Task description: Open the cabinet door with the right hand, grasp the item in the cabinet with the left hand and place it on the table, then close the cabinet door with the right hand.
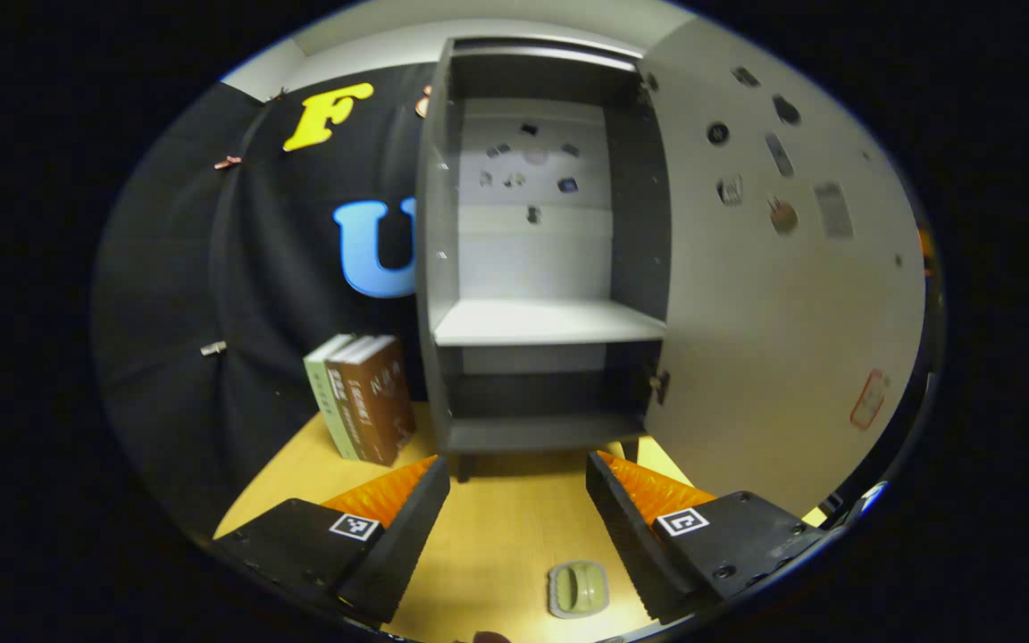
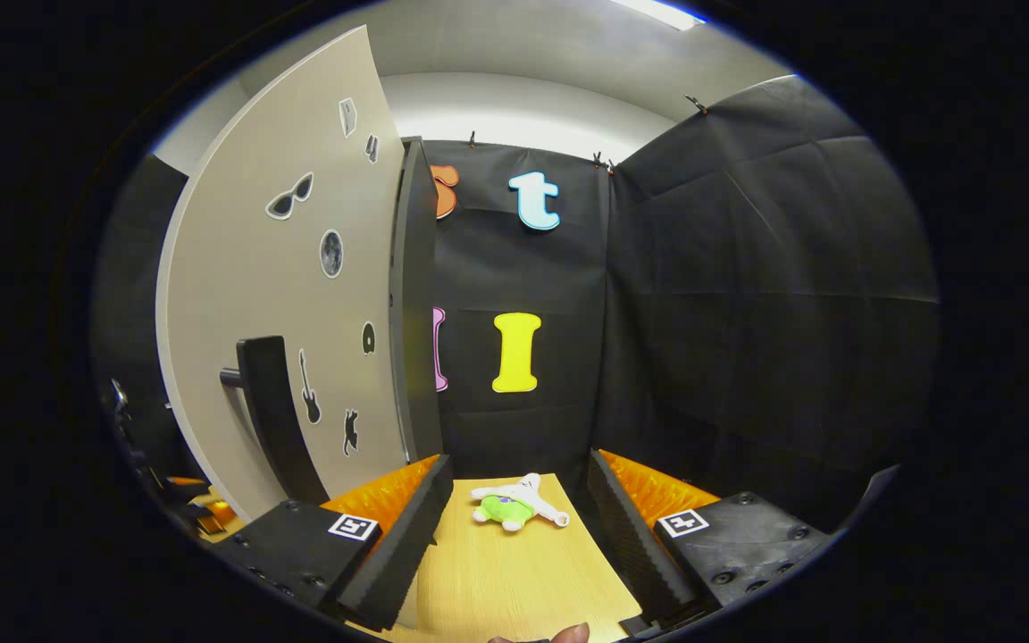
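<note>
In the left gripper view, the dark grey cabinet (image 1: 537, 268) stood on the light wooden tabletop (image 1: 497, 527) with its pale grey door (image 1: 773, 295) swung wide to the right. Small stickers dotted the door's face. The cabinet's white shelf (image 1: 546, 321) and the dark compartment below it lay bare. Just left of the cabinet, a green book and a brown book (image 1: 363, 406) stood upright side by side against the black cloth wall. The left tongs (image 1: 519, 478) were released, their fingers spread well apart above the tabletop, nothing between them. Near the bottom edge, between those fingers, a small pale green soap-dish-like item (image 1: 578, 589) rested on the tabletop.

In the right gripper view, the right tongs (image 2: 519, 478) were likewise released and grasping nothing. The open door (image 2: 287, 295) rose to their left, its dark bar handle (image 2: 269, 411) projecting from the face, apart from the fingers. Ahead on the tabletop (image 2: 514, 572) lay a small green and white plush toy (image 2: 514, 506), near the cloth wall.
</note>
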The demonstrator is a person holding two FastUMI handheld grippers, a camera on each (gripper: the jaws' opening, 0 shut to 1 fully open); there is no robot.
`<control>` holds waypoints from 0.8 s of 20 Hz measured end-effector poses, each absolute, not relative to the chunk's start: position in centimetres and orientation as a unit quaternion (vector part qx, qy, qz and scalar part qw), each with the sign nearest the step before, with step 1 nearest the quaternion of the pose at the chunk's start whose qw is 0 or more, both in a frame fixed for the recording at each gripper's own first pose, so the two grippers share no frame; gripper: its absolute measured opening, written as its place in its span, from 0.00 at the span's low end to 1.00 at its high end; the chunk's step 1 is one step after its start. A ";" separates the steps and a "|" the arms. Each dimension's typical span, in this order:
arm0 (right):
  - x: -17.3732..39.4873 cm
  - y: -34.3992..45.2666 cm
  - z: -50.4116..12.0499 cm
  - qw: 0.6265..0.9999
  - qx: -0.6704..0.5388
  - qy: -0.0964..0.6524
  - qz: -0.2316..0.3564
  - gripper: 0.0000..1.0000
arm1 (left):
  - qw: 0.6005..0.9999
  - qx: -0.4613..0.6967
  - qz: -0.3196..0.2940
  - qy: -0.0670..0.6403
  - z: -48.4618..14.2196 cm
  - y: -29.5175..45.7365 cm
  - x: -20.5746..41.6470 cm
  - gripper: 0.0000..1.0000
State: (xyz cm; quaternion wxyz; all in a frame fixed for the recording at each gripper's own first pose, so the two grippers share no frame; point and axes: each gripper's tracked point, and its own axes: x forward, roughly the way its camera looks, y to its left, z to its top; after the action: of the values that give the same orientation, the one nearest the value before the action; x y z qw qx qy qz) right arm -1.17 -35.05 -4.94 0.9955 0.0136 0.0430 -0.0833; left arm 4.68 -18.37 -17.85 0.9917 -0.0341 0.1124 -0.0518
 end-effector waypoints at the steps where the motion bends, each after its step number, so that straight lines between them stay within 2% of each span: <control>1: -1.2 -35.1 -4.8 0.995 0.006 0.042 -0.088 0.98 | 0.994 -0.031 -0.044 0.095 -15.9 -16.9 4.7 0.97; 6: -1.3 -33.9 -4.1 0.995 -0.001 0.038 -0.093 0.98 | 0.994 -0.073 -0.018 0.074 -10.2 -11.4 4.2 0.99; 10: -1.6 -32.3 -3.8 0.995 0.002 0.035 -0.095 0.98 | 0.996 -0.075 -0.003 0.047 -5.3 -7.5 4.0 0.92; 12: -1.7 -31.3 -3.7 0.995 0.003 0.034 -0.093 0.98 | 0.997 -0.073 -0.004 0.035 -3.3 -6.2 3.6 0.95; 16: -2.1 -30.7 -3.3 0.993 -0.006 0.029 -0.110 0.95 | 0.997 -0.066 0.013 0.024 -2.1 -2.9 3.2 0.95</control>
State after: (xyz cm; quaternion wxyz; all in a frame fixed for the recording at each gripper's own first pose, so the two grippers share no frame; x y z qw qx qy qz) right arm -2.12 -30.71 -3.26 0.9935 -0.0057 0.0285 -0.1101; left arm 3.18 -2.86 -2.09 0.9974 -0.0663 0.0239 0.0130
